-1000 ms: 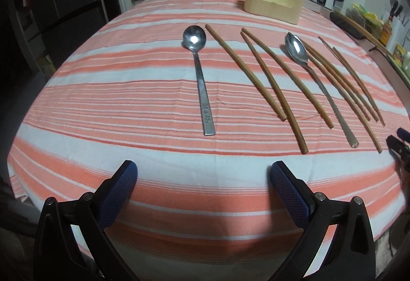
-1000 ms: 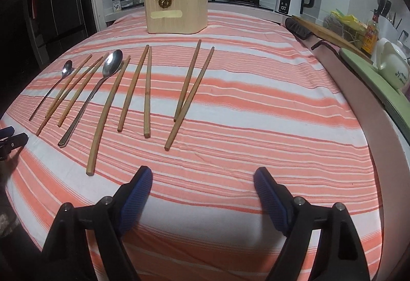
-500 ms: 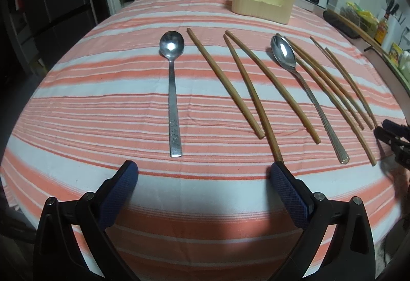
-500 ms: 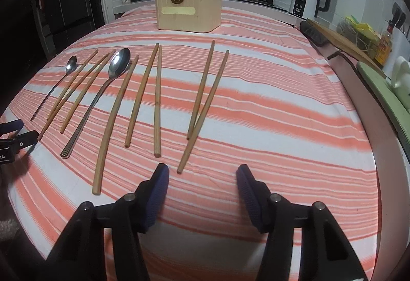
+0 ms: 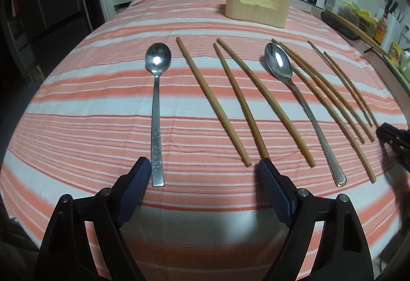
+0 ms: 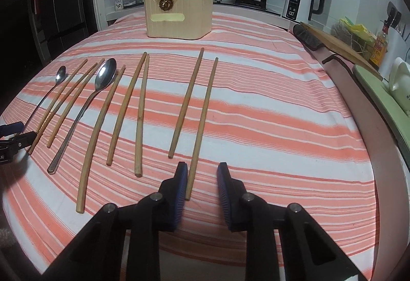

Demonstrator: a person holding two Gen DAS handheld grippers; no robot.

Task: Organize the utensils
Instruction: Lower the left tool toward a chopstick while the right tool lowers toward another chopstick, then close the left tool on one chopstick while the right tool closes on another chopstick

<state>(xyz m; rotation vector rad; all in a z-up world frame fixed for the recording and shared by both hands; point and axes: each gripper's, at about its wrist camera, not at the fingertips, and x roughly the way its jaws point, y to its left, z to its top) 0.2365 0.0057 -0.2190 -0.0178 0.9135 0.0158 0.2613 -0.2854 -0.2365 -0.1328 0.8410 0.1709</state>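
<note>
You are holding the left gripper (image 5: 202,173) wide and the right gripper (image 6: 202,178) narrow, both gripping nothing. Spoons and chopsticks are all lying loose; the box (image 6: 179,15) at 12 o'clock is waiting, so sorting is barely starting.

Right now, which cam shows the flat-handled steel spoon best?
Left wrist. The flat-handled steel spoon lies whole and close there, its handle end beside the open left gripper. The right wrist view shows it small and oblique at the far left edge.
</note>
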